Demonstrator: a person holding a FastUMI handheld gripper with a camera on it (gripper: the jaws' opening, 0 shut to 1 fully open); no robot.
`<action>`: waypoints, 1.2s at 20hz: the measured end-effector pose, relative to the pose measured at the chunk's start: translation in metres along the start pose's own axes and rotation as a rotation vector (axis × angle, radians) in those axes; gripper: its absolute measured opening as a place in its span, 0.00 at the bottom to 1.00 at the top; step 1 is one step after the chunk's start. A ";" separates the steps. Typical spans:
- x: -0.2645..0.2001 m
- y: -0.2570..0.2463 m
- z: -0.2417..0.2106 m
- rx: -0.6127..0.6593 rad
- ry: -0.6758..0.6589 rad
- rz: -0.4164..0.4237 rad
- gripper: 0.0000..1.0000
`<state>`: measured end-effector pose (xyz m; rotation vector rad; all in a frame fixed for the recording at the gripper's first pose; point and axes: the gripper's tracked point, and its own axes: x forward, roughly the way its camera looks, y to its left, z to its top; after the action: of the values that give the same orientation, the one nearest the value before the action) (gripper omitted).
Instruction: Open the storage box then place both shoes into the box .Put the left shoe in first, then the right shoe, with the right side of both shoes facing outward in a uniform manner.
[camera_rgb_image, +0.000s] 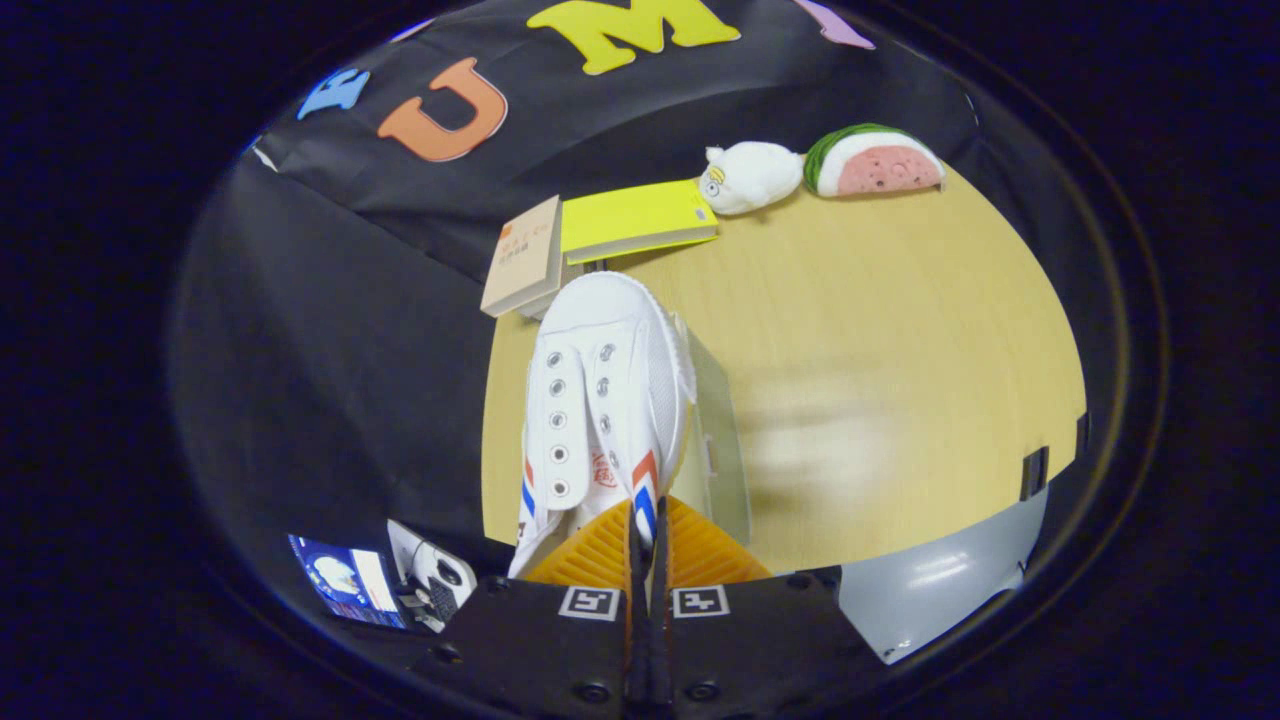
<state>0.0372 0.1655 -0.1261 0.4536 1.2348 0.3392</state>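
The gripper (648, 545) has its two fingers squeezed nearly together, pinching the thin heel edge of a white canvas shoe with red and blue stripes (600, 400). The shoe hangs out ahead of the fingers, toe pointing away, over the edge of the pale wooden table (900, 330). A clear plastic storage box (715, 440) sits just beside it. The shoe looks light and floppy, so the stiffer heel rim seems the best spot to hold.

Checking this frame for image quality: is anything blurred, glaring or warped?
Gripper view: sharp white shoe clamped by the gripper; a pale smeared blur on the wooden table right of the clear box; fisheye bends the table's edges.
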 end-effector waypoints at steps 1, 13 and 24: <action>0.014 0.002 -0.002 -0.017 0.015 -0.028 0.05; 0.119 -0.030 -0.011 -0.107 0.072 -0.311 0.06; 0.095 -0.011 -0.006 -0.153 -0.079 -0.311 0.47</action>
<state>0.0602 0.2030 -0.2109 0.1384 1.1719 0.1468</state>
